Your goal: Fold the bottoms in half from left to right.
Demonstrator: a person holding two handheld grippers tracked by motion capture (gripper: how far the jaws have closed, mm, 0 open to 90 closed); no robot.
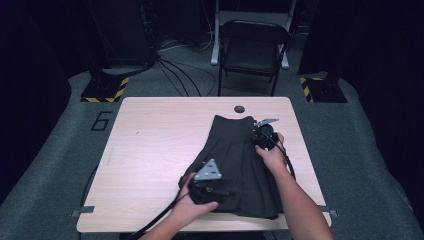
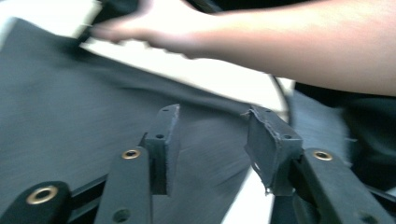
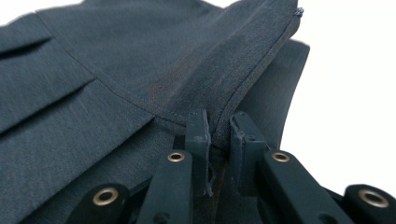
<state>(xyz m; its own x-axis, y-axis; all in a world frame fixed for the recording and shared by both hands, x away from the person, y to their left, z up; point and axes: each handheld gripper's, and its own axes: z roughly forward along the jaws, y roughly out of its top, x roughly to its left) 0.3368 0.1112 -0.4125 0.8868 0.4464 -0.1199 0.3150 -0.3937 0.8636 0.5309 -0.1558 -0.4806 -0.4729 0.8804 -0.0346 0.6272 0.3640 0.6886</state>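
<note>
folding the dark grey pleated fabric skirt (image 1: 240, 165) lying on the pale wooden table (image 1: 150, 150): right gripper (image 3: 218, 133) is clamped on its waistband edge, left gripper (image 2: 212, 140) released, jaws apart over the hem. judged mid-fold; final fold and smoothing remain.

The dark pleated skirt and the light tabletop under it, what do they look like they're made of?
The dark grey pleated skirt looks like a matte woven fabric, maybe a suiting-type blend: fine weave texture, stitched seams, pressed pleats, a frayed thread at the pinched edge. The pale rounded tabletop looks like wood-grain laminate, smooth with faint streaks; solid wood can't be ruled out.
</note>
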